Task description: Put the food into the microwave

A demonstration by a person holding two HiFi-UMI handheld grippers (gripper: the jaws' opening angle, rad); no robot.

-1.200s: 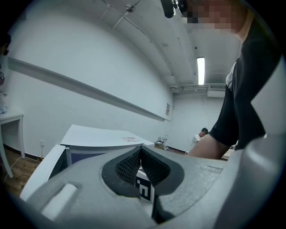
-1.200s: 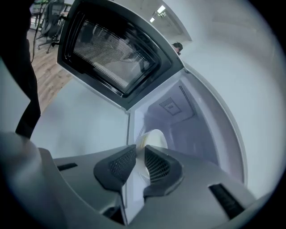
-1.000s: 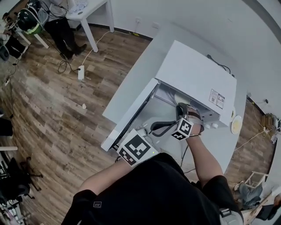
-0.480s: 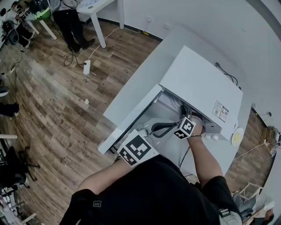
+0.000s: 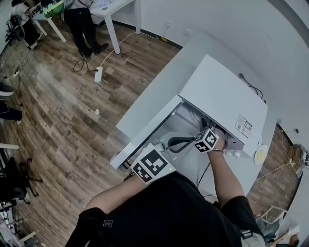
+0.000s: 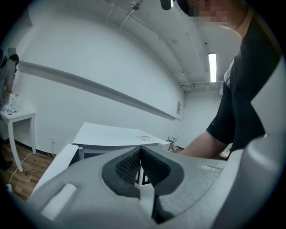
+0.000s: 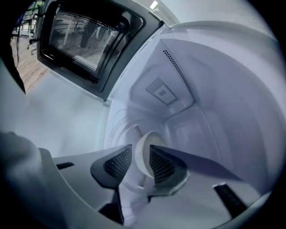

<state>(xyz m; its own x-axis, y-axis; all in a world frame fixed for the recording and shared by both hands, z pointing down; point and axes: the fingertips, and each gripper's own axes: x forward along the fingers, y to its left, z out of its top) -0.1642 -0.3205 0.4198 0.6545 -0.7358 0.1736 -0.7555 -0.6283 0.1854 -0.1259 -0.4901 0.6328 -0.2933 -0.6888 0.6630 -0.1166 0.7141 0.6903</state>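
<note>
The white microwave (image 5: 222, 96) stands on a white counter with its door (image 5: 145, 128) swung open to the left. My right gripper (image 5: 206, 132) reaches into the cavity. In the right gripper view its jaws are opening around the rim of a white dish (image 7: 144, 154), which rests on the turntable (image 7: 117, 134). A gap shows beside the left pad, so my right gripper (image 7: 136, 162) no longer clamps the dish. My left gripper (image 5: 157, 147) hovers by the door's near end. In its own view the left gripper (image 6: 140, 156) is shut on nothing and points at the microwave (image 6: 120, 134).
A small plate of yellow food (image 5: 260, 154) sits on the counter right of the microwave. The dark mesh window of the door (image 7: 85, 40) stands at the cavity's left. On the wood floor lie a power strip (image 5: 98, 75) and cables; a person (image 5: 84, 19) stands by a white table (image 5: 113, 7).
My right hand has slid a little further into the cavity. The left gripper has hardly shifted, and the head view has drifted slightly.
</note>
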